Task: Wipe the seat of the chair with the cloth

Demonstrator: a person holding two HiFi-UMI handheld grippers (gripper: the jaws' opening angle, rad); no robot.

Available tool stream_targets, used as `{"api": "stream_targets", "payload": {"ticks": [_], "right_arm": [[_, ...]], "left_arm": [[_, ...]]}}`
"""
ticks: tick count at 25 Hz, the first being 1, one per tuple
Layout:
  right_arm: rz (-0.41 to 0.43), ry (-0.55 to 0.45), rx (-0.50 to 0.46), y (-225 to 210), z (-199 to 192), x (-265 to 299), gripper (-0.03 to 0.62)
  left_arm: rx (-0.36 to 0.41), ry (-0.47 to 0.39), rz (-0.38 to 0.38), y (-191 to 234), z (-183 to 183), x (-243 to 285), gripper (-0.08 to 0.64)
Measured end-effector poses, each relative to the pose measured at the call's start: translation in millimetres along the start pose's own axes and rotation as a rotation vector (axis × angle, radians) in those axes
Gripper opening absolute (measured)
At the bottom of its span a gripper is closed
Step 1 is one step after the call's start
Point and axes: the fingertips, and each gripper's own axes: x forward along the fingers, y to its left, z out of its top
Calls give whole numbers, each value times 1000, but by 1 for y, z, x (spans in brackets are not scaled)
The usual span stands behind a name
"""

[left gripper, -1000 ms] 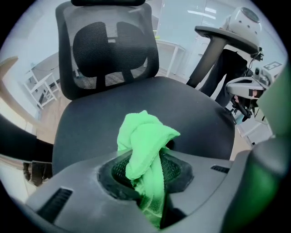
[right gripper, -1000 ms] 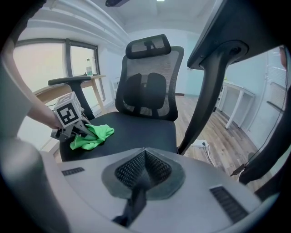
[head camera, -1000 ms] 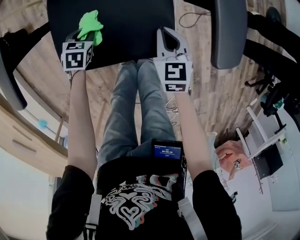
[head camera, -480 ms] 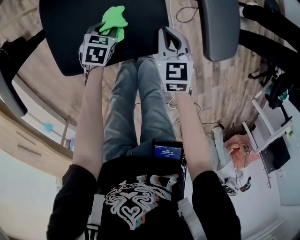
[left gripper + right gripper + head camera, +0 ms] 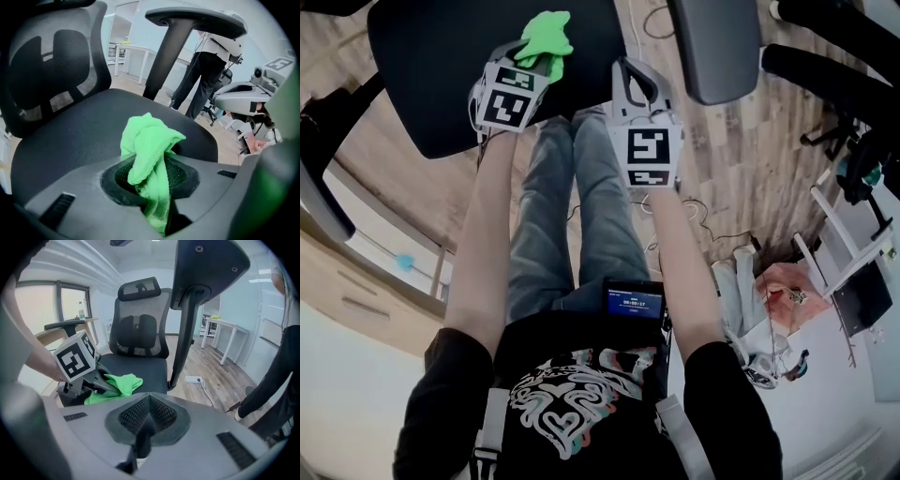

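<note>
left gripper (image 5: 531, 64): jaws clamped on green cloth (image 5: 546, 36) | cloth: top centre of head view, at seat (image 5: 441, 66) front edge | right gripper (image 5: 635, 75): jaws together, holding nothing, just right of cloth

Both bare forearms are held stretched forward, side by side. The left gripper (image 5: 539, 58) is seen clamped on a green cloth (image 5: 546, 33); the jaws of the right gripper (image 5: 636, 80) are pressed together, empty.

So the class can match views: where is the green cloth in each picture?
Head view: green cloth at top centre, ahead of the left claw.
Left gripper view: cloth at centre, pinched in that claw.
Right gripper view: cloth at lower left.
Shared landmark: the black chair seat.
</note>
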Motion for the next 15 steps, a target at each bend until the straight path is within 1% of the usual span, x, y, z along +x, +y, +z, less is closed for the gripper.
{"api": "stream_targets", "payload": {"ticks": [3, 7, 11, 15], "right_arm": [[-1, 4, 6, 2, -3, 0, 0], [4, 3, 0, 4, -2, 1, 0], [10, -5, -7, 10, 3, 3, 0], [14, -8, -16, 12, 3, 5, 0]], "left_arm": [[41, -3, -26, -12, 5, 3, 104], [35, -12, -36, -15, 5, 4, 104], [64, -4, -36, -13, 2, 3, 104], [73, -7, -39, -14, 2, 4, 104]]}}
